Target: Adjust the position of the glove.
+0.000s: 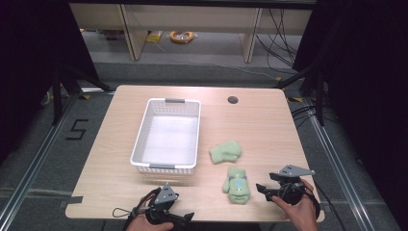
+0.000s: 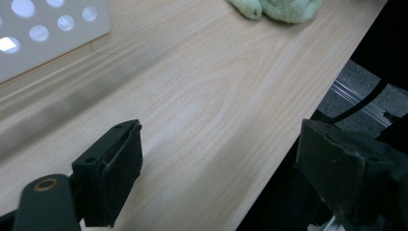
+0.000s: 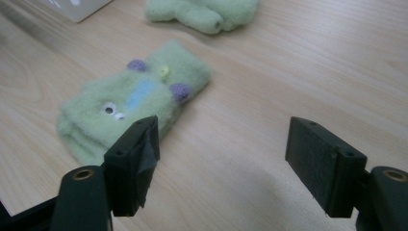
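Progress: looked like nothing was done yet, white perforated plastic basket (image 1: pixel 166 134) sat empty.
Right gripper (image 3: pixel 221 159): jaws wide apart, fuzzy green monster-face mitten (image 3: pixel 130 103) just ahead, untouched.
Left gripper (image 2: pixel 216 168): jaws apart over bare wood.
Left to do: my guess, both mittens; plain fuzzy green mitten (image 1: pixel 225 152) lay beyond the first.

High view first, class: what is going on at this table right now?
A person sits at a wooden table with a two-jaw gripper in each hand. The left gripper and the right gripper are both open and hold nothing. Two green mittens lie loose on the table: the near mitten, with a face on it, lies just off the right gripper's jaws, and the far mitten lies beside a white basket, which has nothing in it.
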`<state>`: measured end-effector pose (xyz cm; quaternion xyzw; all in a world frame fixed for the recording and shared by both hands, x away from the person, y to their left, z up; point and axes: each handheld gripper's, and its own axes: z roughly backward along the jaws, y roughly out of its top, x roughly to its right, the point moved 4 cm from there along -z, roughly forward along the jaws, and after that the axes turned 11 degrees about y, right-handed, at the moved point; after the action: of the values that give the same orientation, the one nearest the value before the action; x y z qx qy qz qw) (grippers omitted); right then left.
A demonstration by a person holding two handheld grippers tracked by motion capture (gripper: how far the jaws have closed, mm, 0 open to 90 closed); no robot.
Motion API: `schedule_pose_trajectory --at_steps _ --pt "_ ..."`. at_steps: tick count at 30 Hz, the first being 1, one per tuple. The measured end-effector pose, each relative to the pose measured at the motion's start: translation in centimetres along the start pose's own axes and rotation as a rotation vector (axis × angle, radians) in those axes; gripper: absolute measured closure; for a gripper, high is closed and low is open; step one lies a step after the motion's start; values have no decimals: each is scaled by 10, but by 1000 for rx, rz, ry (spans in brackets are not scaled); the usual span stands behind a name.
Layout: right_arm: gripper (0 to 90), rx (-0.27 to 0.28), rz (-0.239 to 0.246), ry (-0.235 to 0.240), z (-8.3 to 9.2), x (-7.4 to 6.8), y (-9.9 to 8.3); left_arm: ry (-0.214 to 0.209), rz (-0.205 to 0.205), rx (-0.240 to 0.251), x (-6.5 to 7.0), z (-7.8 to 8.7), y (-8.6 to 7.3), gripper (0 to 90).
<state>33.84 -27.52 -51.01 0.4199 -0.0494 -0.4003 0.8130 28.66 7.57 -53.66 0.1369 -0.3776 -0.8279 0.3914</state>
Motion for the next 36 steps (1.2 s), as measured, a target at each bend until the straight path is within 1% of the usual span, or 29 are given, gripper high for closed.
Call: schedule_pose_trajectory --at_steps 1,3,4,5,7,8,10,11,12,13,15,16,17,18,19,20,21,23,24,25,26,29,30,31,32,33,34,35,36 --pt "313 -7 27 -1 0 1 1 1 -1 0 0 0 0 156" --pt "319 -7 25 -3 -1 -2 1 1 0 0 0 0 0 156" --pt "354 -16 24 25 -2 -5 1 -5 -1 3 1 1 0 156" --pt "354 -16 24 25 -2 -5 1 -10 -12 11 1 1 1 156" --pt "383 -16 29 25 -1 -8 3 -18 -1 17 2 1 1 156" --pt "410 -15 23 50 -2 -12 4 -4 -1 3 0 0 0 156" --pt "421 -9 35 47 -2 -12 5 6 -3 2 0 0 0 156" --pt "433 -12 35 59 -3 -14 7 2 -4 -1 0 0 0 156" --pt "451 -16 19 66 -5 -21 9 0 -2 0 0 0 0 156" --pt "451 -16 19 66 -5 -21 9 0 -2 0 0 0 0 156" --pt "473 -38 71 81 -9 -24 14 -2 -10 1 0 1 0 156" --pt "473 -38 71 81 -9 -24 14 -7 -17 8 0 1 1 156" --pt "479 -39 72 87 -12 -27 17 -17 -1 19 2 1 1 156" --pt "500 -53 89 89 -15 -29 19 -18 17 14 3 0 1 156" --pt "500 -53 89 89 -15 -29 19 -18 17 14 3 0 1 156" --pt "502 -59 51 94 -16 -33 19 -7 -7 -1 0 1 0 156" --pt "511 -62 92 92 -19 -30 22 -3 -4 -1 0 1 1 156" --pt "532 -65 85 98 -22 -31 24 6 -7 2 0 0 1 156" --pt "557 -62 102 98 -25 -30 26 2 -3 -1 0 0 0 156" --pt "557 -62 102 98 -25 -30 26 2 -3 -1 0 0 0 156" --pt "561 -80 97 97 -27 -31 28 -14 13 8 2 0 1 156" --pt "562 -86 97 98 -31 -31 30 -15 13 11 2 0 1 156" --pt "565 -78 86 103 -36 -33 31 4 -4 0 0 0 1 156" --pt "565 -78 86 103 -36 -33 31 4 -4 0 0 0 1 156" --pt "566 -80 100 104 -38 -33 32 -8 -9 10 0 1 1 156" --pt "568 -88 108 110 -42 -35 33 -13 -17 5 0 1 1 156" --pt "569 -97 105 118 -48 -37 34 -11 -1 15 1 0 1 156" --pt "569 -97 105 118 -48 -37 34 -12 -1 17 1 1 2 156" --pt "569 -138 102 118 -48 -38 34 -13 -2 17 1 1 2 156"
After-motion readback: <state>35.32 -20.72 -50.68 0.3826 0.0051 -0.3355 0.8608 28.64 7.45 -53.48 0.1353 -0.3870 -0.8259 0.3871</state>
